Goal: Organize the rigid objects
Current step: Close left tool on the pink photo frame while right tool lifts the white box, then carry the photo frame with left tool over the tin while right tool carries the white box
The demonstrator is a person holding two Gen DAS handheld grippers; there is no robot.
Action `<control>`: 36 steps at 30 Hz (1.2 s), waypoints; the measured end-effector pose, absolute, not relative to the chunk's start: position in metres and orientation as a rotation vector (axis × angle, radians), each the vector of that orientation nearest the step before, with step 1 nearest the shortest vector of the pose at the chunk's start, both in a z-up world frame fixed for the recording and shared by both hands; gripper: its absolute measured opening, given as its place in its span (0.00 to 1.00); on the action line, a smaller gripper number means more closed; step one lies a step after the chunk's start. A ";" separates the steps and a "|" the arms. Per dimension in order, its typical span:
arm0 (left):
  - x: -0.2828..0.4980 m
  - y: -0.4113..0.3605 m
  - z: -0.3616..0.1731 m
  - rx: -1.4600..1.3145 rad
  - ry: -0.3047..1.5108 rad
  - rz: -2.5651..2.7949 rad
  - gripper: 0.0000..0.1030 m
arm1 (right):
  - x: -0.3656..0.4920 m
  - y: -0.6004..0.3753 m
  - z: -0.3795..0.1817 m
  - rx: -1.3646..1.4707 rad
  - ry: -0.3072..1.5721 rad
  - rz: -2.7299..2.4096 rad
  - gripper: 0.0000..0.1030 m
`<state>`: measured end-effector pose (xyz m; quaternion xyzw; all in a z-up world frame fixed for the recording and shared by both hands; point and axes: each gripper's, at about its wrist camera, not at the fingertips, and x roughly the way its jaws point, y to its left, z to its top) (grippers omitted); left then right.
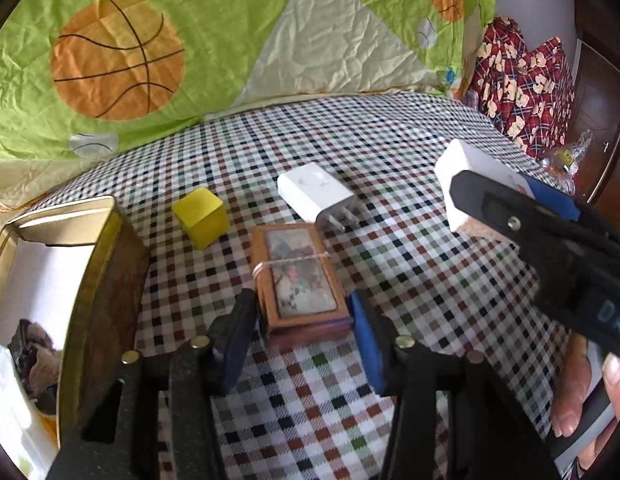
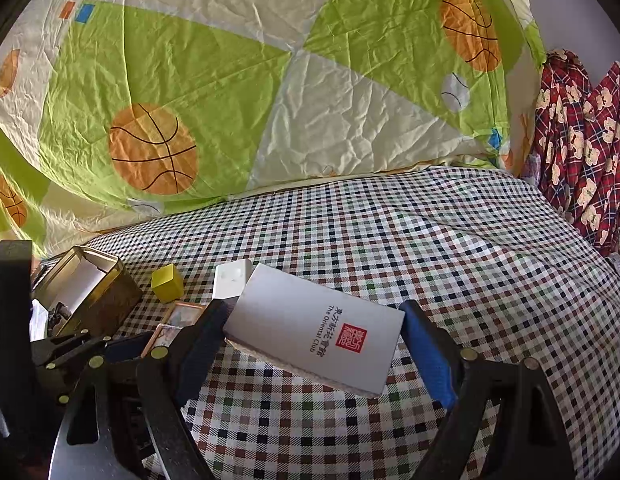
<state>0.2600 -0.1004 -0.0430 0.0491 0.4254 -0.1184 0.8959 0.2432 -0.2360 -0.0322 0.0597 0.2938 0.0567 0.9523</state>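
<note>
Left tool (image 1: 304, 320) straddling wooden box (image 1: 302, 276) at six o'clock, pads apparently not yet pressing (tin (image 1: 106, 264) waiting at nine). Right tool (image 2: 313, 340) clamped on white box (image 2: 315, 328), lifted clear of the bed (image 2: 469, 240).

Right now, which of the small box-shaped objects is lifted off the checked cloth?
The white box with the red seal, held up in the right gripper. The yellow cube, white charger and wooden picture box all rest on the cloth.
</note>
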 end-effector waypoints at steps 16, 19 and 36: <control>0.220 -0.093 -0.024 0.107 0.747 -0.212 0.43 | 0.229 -0.231 -0.026 0.092 0.536 0.125 0.85; 0.210 -0.087 -0.020 0.091 0.721 -0.199 0.43 | 0.226 -0.228 -0.025 0.078 0.522 0.129 0.85; 0.164 -0.057 -0.001 -0.003 0.524 -0.154 0.43 | 0.203 -0.214 -0.015 0.038 0.412 0.175 0.85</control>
